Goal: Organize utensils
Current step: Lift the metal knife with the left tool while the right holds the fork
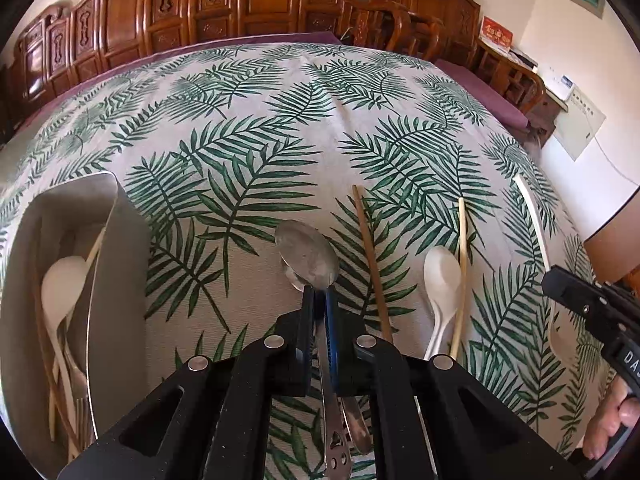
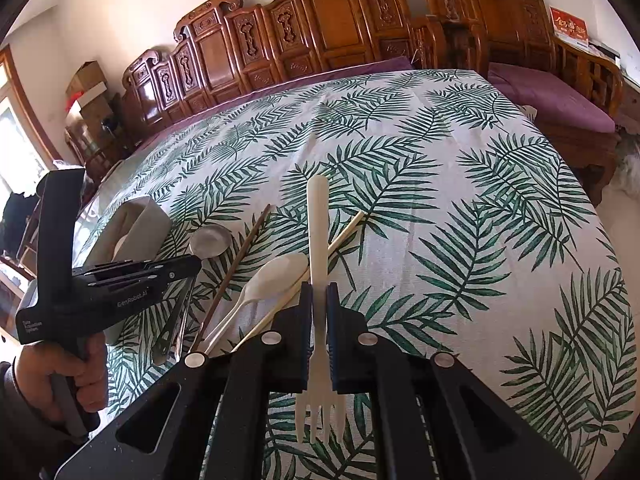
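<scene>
The metal spoon (image 1: 309, 261) is clamped at its neck between the closed jaws of the left gripper (image 1: 319, 289); its bowl points away from the camera and its handle runs back under the gripper body, so the long axis follows the fingers. A second metal handle (image 1: 354, 424) lies alongside it beneath the gripper; what it belongs to cannot be made out.

The white plastic fork (image 2: 319, 300) is gripped across its shaft by the closed right gripper (image 2: 319, 304). Tines point toward the camera and the blunt handle end points toward the far edge of the table, axis in line with the fingers.

Container: a grey utensil holder (image 1: 116, 280) stands on the leaf-print tablecloth (image 1: 280, 120) at the left of the left wrist view. It holds a white spoon (image 1: 60, 280), pale chopsticks and metal cutlery; the lower contents are shadowed and cannot be counted.

Loose on the cloth, between the two grippers: a dark brown chopstick (image 1: 372, 264), a white plastic spoon (image 1: 440, 288) with bowl pointing away, and a pale chopstick (image 1: 460, 272) just beside that spoon. In the right wrist view the pale chopstick runs diagonally, passing behind the fork.

A hand (image 2: 68, 376) holds the left gripper's handle, partly cut off by the frame edge. Carved wooden furniture (image 1: 224, 4) stands beyond the table.
</scene>
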{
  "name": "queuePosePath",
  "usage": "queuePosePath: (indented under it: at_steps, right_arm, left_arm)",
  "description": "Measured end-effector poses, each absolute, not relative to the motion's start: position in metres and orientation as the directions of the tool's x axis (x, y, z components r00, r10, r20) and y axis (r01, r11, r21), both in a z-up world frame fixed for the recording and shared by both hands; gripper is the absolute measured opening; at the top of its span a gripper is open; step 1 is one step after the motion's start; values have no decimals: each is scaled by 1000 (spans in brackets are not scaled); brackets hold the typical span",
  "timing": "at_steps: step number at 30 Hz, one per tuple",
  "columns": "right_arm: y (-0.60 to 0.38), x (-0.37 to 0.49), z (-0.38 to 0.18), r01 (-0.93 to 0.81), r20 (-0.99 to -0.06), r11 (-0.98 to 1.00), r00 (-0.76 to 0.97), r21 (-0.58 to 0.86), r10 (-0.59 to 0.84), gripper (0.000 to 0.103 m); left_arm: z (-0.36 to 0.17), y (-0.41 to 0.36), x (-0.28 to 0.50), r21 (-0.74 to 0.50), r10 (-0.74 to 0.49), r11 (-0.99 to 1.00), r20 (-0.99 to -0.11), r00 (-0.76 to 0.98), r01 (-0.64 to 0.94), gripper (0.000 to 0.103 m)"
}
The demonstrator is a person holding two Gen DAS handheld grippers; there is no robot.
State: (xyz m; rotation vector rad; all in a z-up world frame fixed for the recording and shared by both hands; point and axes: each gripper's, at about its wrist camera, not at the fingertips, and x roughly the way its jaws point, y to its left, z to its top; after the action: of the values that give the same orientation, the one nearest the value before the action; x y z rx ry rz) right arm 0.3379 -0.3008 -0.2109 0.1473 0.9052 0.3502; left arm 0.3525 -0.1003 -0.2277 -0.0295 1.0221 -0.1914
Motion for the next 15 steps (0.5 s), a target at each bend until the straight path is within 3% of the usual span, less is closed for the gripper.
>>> queuePosePath:
  at_steps: [15]
  right_arm:
    - [-299,339,-211,-238,-742,932,564,272,361,9]
  left_arm:
    - [-228,-121,350,-62,-158,977,-850,502,202,3]
